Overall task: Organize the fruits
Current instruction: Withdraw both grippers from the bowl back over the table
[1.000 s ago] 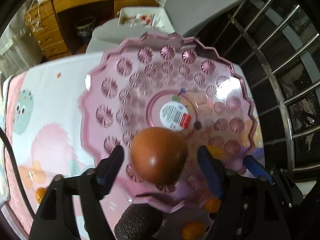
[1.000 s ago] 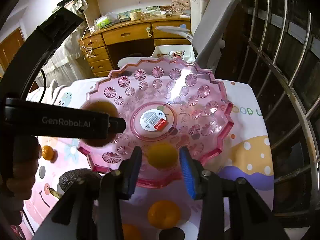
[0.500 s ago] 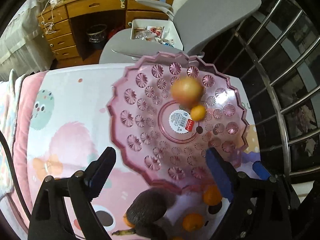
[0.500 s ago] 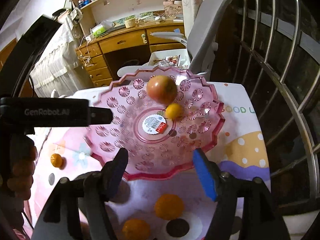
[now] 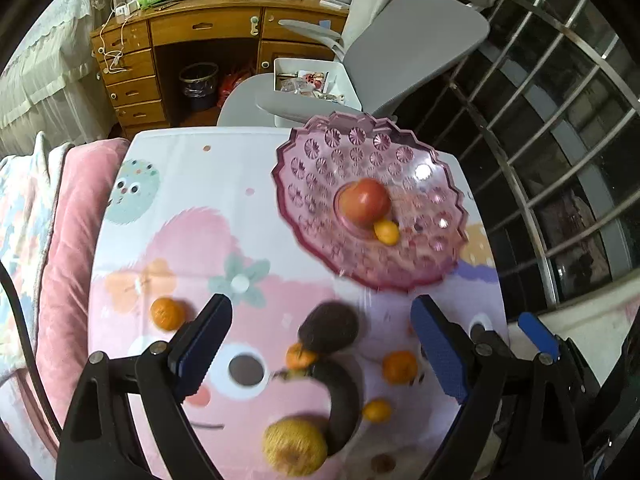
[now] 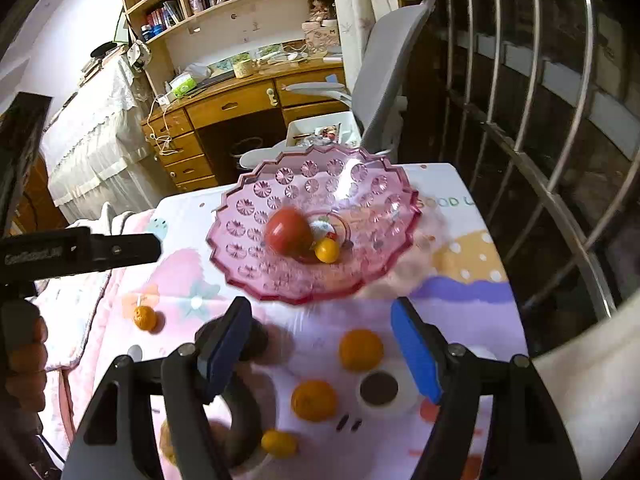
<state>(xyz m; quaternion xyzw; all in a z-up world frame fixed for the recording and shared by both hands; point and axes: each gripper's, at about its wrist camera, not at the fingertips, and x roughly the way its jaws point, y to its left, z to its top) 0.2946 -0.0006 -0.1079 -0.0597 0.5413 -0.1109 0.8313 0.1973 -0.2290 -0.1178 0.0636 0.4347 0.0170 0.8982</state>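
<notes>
Between the spread, empty fingers of the right gripper lies a mandarin: light, probably soft-skinned, best pinched across its middle. Beyond them, the left gripper also gapes empty.

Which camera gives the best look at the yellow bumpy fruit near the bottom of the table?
The left wrist view. The yellow bumpy fruit shows nearly whole there, beside a dark curved fruit. In the right wrist view only a blurred sliver of it shows behind the tool's left finger.
</notes>
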